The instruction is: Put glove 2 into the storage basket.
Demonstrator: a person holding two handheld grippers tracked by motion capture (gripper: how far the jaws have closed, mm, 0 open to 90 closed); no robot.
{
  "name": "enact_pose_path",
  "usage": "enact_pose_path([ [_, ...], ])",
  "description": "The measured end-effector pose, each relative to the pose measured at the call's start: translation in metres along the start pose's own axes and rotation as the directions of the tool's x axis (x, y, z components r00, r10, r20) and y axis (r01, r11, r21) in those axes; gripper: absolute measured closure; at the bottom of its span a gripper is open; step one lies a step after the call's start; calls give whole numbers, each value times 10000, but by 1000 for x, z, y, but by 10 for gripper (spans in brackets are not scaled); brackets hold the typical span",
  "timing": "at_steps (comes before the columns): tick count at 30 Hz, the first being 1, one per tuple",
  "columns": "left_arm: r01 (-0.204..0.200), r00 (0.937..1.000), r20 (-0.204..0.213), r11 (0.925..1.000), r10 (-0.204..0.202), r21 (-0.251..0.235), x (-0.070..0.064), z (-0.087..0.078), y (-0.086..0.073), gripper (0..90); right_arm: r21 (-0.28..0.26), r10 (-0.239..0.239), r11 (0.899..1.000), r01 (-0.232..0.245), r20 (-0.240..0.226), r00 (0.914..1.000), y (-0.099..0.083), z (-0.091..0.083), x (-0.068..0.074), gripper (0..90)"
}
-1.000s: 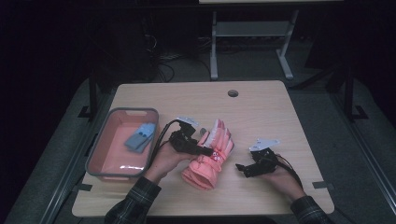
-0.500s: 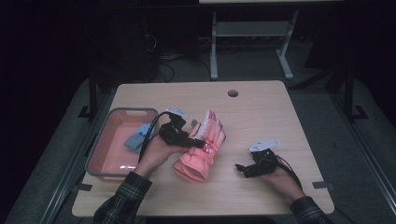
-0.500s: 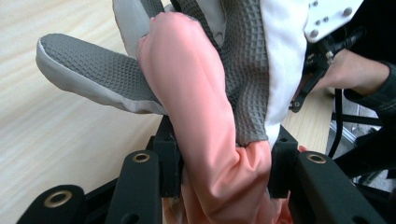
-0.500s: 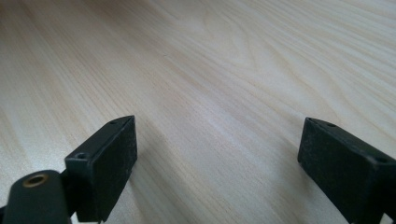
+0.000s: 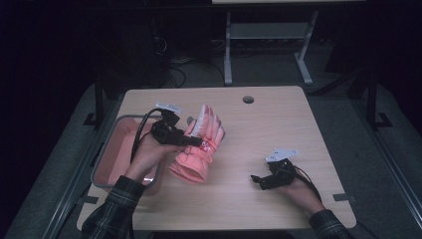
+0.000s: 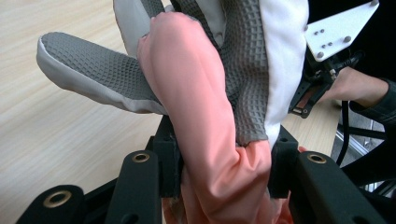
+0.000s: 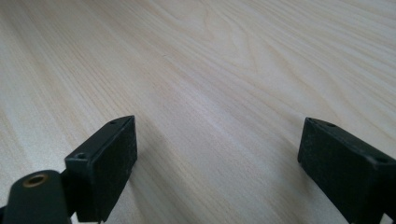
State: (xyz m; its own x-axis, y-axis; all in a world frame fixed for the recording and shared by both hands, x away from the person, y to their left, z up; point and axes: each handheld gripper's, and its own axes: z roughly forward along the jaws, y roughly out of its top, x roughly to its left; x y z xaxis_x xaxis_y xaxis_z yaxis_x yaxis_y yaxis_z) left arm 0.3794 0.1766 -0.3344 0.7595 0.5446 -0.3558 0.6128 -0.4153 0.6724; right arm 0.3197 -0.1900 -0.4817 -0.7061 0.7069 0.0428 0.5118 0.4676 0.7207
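Salmon-pink fabric bunched between the fingers of the left gripper: a padded glove, grey waffle palm and pale trim, clamped near its middle. Lifted off the desk at centre-left of the high view, tips tilted up toward the frame's top, cuff drooping toward the lower left, just beside the pink tray at the left edge. Low at lower right, well apart from the glove, the right gripper; spread wide over bare wood in its own view, grasping nothing.

Risks, as a judgement: soft padding could creep out of a pinch on a single fold, dropping the glove short of the tray; the hanging cuff could catch the tray's near rim and drag it; the trailing cable could snag on the tray wall.

Against half a second ago: glove carried further left and higher, now overlapping the tray's right side; blue item once visible in the tray now hidden behind hand and gripper. Right gripper unmoved.
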Motion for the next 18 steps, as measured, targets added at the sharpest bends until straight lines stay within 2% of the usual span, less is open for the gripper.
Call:
enact_pose_path([
  [8, 295, 9985, -456, 9992, -307, -264, 17, -31, -2, 576, 4, -21, 10000, 21, 3, 10000, 0, 0, 0, 112],
  [18, 639, 9922, -1024, 9958, -705, -660, 37, -72, -12, 573, 3, -22, 10000, 22, 5, 10000, 0, 0, 0, 112],
])
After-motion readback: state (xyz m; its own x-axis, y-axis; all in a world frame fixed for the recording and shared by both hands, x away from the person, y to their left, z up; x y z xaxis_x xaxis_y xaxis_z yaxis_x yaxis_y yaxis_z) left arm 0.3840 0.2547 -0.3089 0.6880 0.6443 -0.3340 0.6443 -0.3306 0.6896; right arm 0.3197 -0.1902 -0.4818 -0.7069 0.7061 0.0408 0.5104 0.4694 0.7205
